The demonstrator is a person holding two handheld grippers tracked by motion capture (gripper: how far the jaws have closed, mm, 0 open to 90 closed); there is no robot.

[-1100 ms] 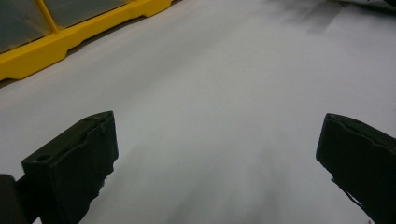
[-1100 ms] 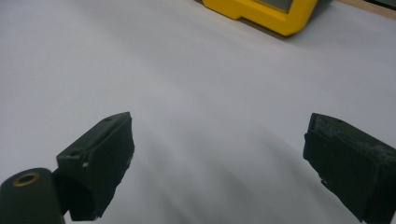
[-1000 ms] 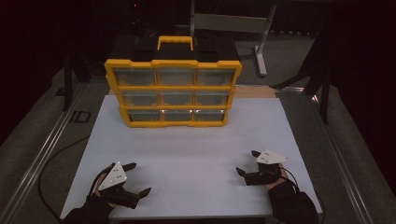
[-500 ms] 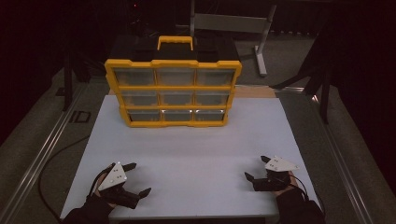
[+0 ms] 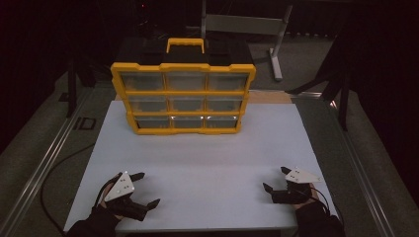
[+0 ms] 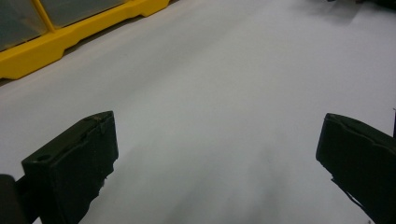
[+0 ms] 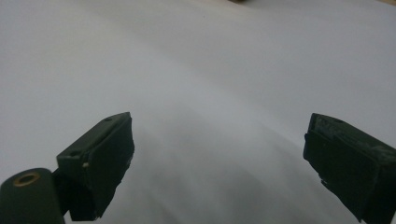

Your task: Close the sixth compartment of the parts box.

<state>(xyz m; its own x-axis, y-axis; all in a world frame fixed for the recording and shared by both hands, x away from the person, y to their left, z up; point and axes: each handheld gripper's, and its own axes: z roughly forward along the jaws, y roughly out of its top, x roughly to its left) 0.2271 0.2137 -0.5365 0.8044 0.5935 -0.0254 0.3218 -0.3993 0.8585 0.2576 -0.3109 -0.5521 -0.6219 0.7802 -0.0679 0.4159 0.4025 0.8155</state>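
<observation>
- Yellow plastic organiser case (image 5: 183, 93) with clear drawer fronts is seen standing upright at the far side of the white counter (image 5: 207, 153), its yellow carry handle (image 5: 185, 44) on top.
- Nine compartments are laid out in three rows of three; what's inside can't be made out.
- Left hand-held gripper (image 5: 146, 189) is held low over the near left corner of the counter, jaws spread wide, nothing between them.
- Right hand-held gripper (image 5: 276, 179) is held low near the near right corner, jaws also spread wide and empty.
- Both are kept well apart from the case, with bare counter between.
- A bit of the case's yellow base (image 6: 74, 35) is caught at the top left of the left gripper view.
- Plain white counter (image 7: 210, 70) is seen between the jaws in the right gripper view.
</observation>
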